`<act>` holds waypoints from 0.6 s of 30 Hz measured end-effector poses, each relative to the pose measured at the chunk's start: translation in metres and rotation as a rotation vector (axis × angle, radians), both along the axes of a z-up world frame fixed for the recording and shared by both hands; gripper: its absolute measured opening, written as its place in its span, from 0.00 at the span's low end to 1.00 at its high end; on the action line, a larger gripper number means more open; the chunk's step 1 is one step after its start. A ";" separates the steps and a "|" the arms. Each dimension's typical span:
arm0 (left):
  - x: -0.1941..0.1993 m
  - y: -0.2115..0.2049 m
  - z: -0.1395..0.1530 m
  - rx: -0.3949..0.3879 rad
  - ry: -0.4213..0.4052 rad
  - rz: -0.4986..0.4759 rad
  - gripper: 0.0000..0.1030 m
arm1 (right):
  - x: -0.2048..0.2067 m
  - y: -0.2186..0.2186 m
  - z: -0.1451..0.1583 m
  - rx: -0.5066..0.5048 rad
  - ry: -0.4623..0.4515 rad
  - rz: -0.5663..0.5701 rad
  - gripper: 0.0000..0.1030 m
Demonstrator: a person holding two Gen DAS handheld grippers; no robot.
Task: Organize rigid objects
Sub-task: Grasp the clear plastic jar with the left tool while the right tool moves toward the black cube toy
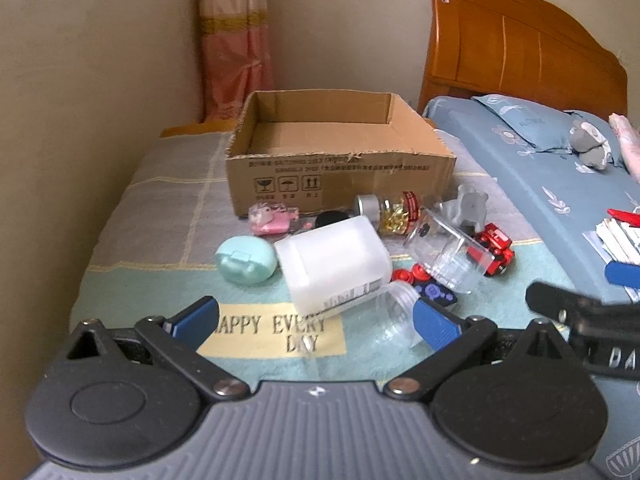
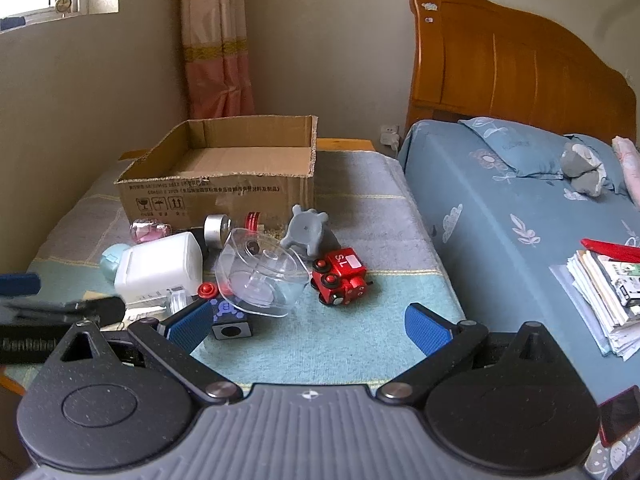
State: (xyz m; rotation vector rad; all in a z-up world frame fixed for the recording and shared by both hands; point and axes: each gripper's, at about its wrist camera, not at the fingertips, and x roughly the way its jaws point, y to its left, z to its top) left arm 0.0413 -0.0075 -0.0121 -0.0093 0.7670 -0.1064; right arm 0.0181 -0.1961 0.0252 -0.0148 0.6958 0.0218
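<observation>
Brown corrugated cardboard box (image 1: pixel 340 152) sits empty at twelve o'clock on the cloth-covered counter (image 1: pixel 160 216), with the clutter just before it. Both the left hand-held gripper (image 1: pixel 314 322) and right hand-held gripper (image 2: pixel 308 326) hover spread wide, holding nothing. I would take the white translucent plastic jug (image 1: pixel 334 268) across its flat sides first. Whatever lies beneath the clear round plastic container (image 2: pixel 262 276) is hard to make out.

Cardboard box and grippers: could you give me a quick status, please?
Left gripper open, right gripper open, both empty. Cardboard box empty. White bottle, red train, clear jars crowd its front.
</observation>
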 end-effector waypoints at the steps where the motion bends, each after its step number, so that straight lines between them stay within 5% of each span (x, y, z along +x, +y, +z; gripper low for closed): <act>1: 0.004 -0.001 0.000 -0.009 0.004 -0.004 0.99 | 0.001 -0.002 -0.002 0.005 0.004 0.006 1.00; 6: 0.024 -0.010 -0.006 -0.022 0.029 -0.031 0.99 | 0.006 -0.010 -0.016 0.014 0.042 0.027 1.00; 18: 0.047 -0.041 -0.036 0.092 0.099 -0.102 0.99 | 0.019 -0.033 -0.036 0.060 0.098 -0.012 1.00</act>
